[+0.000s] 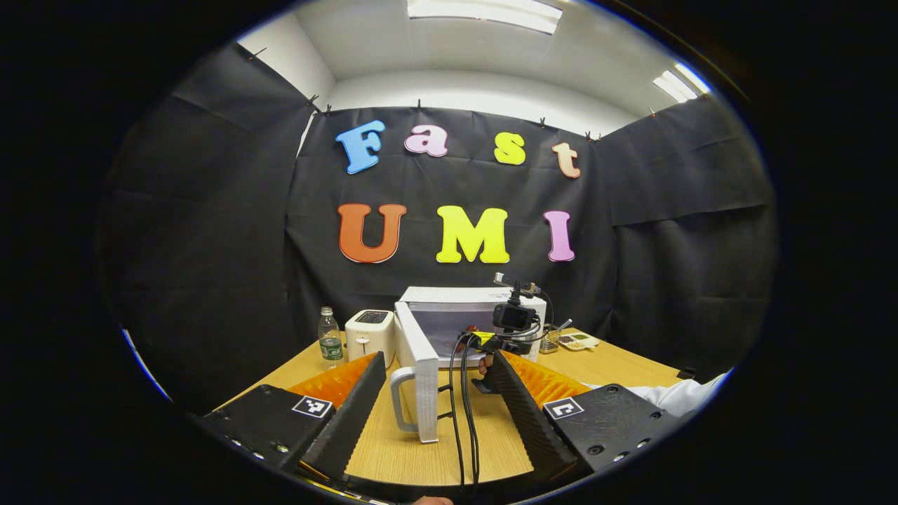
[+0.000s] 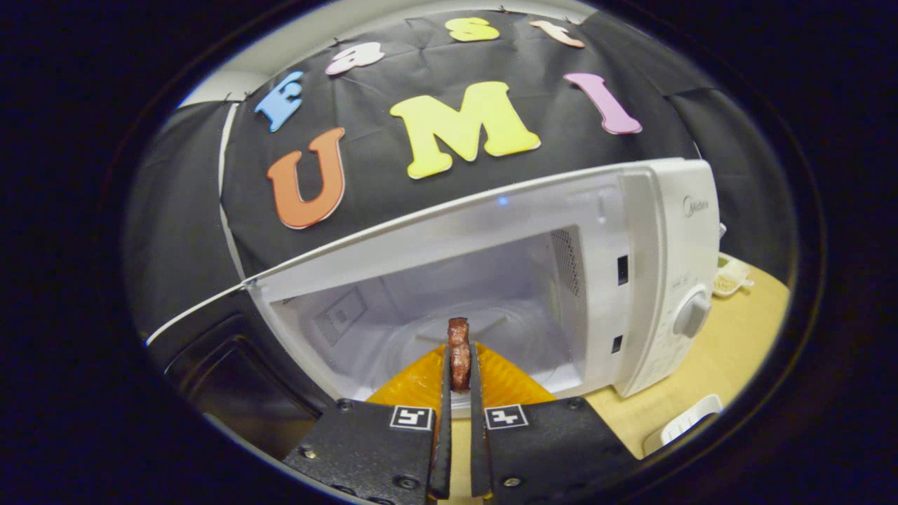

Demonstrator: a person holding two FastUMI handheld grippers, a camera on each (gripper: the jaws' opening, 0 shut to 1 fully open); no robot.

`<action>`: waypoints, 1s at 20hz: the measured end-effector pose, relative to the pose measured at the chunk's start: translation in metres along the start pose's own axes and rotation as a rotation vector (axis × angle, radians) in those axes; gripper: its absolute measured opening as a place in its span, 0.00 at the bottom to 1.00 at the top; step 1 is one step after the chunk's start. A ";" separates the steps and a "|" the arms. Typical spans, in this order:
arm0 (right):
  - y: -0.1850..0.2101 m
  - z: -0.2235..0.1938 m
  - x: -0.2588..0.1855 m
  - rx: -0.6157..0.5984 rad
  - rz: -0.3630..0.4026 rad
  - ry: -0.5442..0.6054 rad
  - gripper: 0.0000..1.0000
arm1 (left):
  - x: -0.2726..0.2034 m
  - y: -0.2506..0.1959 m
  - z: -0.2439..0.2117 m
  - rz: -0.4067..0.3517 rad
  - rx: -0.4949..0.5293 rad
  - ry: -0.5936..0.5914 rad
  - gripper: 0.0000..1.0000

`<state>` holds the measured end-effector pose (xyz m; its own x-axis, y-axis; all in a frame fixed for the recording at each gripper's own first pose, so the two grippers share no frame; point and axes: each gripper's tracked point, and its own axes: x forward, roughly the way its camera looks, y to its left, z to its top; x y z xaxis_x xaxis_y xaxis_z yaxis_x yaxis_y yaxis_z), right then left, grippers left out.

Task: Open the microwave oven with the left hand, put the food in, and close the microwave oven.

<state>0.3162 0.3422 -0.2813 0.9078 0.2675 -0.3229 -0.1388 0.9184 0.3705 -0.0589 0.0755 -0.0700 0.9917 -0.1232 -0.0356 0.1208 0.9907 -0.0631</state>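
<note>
Right gripper (image 2: 459, 421) clamped on the food (image 2: 459, 354), a small reddish-brown piece pinched between both fingers and poking up past the tips, held at the mouth of the microwave (image 2: 652, 280). Cavity white and open, turntable ring faintly visible on its floor, nothing else seen inside. Dial (image 2: 691, 314) on the control panel to the right of the cavity. Left gripper (image 1: 435, 393) with fingers spread wide apart, holding nothing, low over the table (image 1: 617, 365). Between those fingers, the microwave door (image 1: 419, 365) swung open toward the camera, seen edge-on, white handle (image 1: 400, 400) on its near end, not touched by either finger. Just past the door, the right gripper with its camera (image 1: 515, 317) and black cables (image 1: 463, 407) at the open cavity, partly blocking the inside. White toaster (image 1: 370, 335) just left of the microwave, water bottle (image 1: 330, 337) left of that. Small items on the table to the right of the microwave, too small to tell. A white sleeve (image 1: 691, 393) at the right edge. Light wood table, black cloth walls behind, white ceiling with lit panels (image 1: 484, 12) above.
</note>
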 end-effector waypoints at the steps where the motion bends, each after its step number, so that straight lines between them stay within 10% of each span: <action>1: 0.002 0.001 0.009 0.031 -0.005 -0.011 0.14 | 0.002 0.005 -0.001 0.009 -0.004 0.006 0.94; 15: 0.008 -0.020 0.063 0.242 -0.050 -0.097 0.05 | 0.031 0.046 -0.051 0.050 -0.048 0.130 0.93; 20: 0.001 -0.026 0.068 0.223 -0.068 -0.090 0.17 | 0.025 0.054 -0.051 0.065 -0.070 0.125 0.94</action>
<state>0.3675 0.3690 -0.3254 0.9451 0.1710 -0.2785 0.0056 0.8435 0.5371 -0.0294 0.1231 -0.1257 0.9837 -0.0699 -0.1660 0.0492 0.9908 -0.1258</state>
